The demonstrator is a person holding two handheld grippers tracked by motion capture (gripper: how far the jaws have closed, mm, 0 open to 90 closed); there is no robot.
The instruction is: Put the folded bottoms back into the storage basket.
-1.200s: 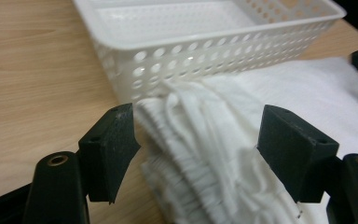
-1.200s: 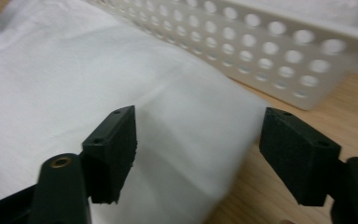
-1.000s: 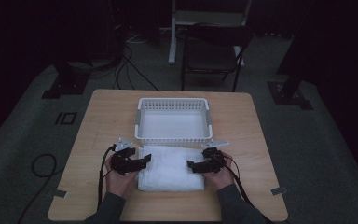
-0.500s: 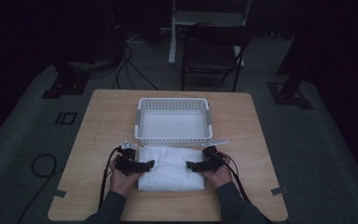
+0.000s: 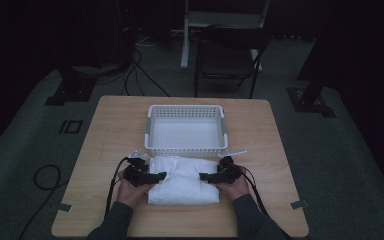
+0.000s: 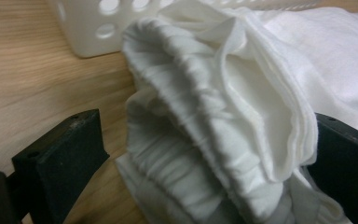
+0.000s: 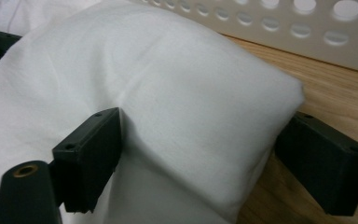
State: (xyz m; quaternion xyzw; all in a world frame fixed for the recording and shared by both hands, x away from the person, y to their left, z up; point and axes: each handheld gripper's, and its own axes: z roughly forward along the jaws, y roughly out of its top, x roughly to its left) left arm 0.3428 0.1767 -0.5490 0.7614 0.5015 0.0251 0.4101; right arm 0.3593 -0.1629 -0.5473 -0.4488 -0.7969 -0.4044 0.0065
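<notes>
A folded white cloth (image 5: 182,181) lies on the wooden table (image 5: 110,130), just in front of a white perforated basket (image 5: 186,148). My left gripper (image 5: 161,176) is at the cloth's left end. Its jaws have just been closing but stand open around the layered edge (image 6: 214,116), the left jaw clear of the cloth and the right one against it. My right gripper (image 5: 203,176) straddles the right far corner (image 7: 182,93). Its jaws have just been closing, and the left pad (image 7: 98,140) dents the cloth, which bulges between them.
The basket's wall (image 7: 307,32) stands close behind both grippers, with its corner (image 6: 88,28) just past the left one. A thin white strip (image 5: 237,151) lies by the basket's front right corner. A chair (image 5: 230,55) and floor cables (image 5: 140,75) lie beyond the table.
Both hands have sunk a little and settled at the two ends of the cloth. The cloth and the basket have stayed where they were.
</notes>
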